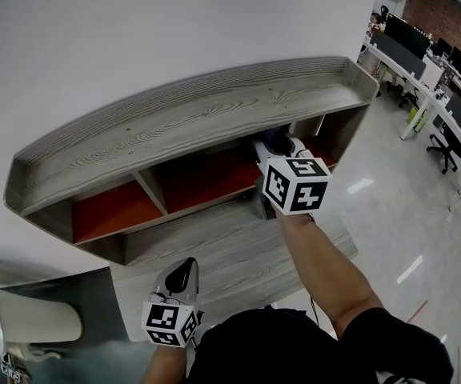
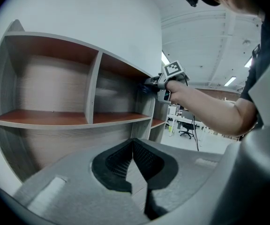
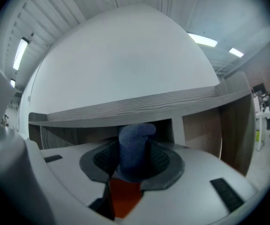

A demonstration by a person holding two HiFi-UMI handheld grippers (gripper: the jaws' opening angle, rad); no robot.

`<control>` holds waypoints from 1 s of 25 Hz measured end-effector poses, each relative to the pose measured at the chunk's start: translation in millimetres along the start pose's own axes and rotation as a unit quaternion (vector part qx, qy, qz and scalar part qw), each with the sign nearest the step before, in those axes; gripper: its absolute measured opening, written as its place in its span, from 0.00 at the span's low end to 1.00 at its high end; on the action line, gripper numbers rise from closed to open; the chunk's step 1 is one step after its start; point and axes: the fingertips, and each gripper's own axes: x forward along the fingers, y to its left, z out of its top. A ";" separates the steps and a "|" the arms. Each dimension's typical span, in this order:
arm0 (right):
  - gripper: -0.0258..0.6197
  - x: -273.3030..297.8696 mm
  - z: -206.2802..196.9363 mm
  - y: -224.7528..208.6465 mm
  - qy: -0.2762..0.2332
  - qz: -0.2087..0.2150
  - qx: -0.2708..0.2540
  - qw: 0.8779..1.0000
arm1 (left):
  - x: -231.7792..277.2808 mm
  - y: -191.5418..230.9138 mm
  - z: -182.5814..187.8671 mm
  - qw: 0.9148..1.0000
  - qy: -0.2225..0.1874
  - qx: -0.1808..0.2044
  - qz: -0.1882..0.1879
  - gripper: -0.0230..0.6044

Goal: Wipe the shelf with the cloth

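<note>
The grey wooden shelf (image 1: 198, 122) has orange-red boards inside its compartments. My right gripper (image 1: 282, 149) reaches under the top board into the right-hand part of the middle compartment. It is shut on a dark blue cloth (image 3: 135, 149), which sticks up between the pads above the orange board (image 3: 124, 198). The left gripper view shows that gripper (image 2: 159, 86) and the cloth (image 2: 142, 89) at the divider's edge. My left gripper (image 1: 184, 274) hangs low in front of the shelf's bottom ledge. Its pads (image 2: 146, 161) meet at the tips with nothing between them.
A white wall (image 1: 134, 30) stands behind the shelf. Office desks and chairs (image 1: 430, 70) fill the room to the right, over a glossy floor (image 1: 406, 214). A pale rounded object (image 1: 34, 322) sits at the lower left.
</note>
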 end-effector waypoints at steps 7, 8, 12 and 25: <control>0.26 0.1 3.6 2.6 -0.015 -0.037 -0.108 0.993 | -2.5 -0.1 -0.4 1.000 -0.001 0.000 0.000 0.05; 0.26 0.1 3.7 3.8 -0.015 -0.039 -0.117 0.992 | -2.9 0.4 -0.1 1.000 -0.002 0.000 0.001 0.05; 0.26 1.6 3.4 12.3 -0.017 -0.036 -0.146 0.989 | -4.1 1.6 0.7 1.000 -0.003 0.001 0.003 0.05; 0.26 14.1 -2.7 65.9 -0.034 0.018 -0.153 0.988 | -19.8 13.3 -3.1 1.000 -0.003 -0.005 0.022 0.05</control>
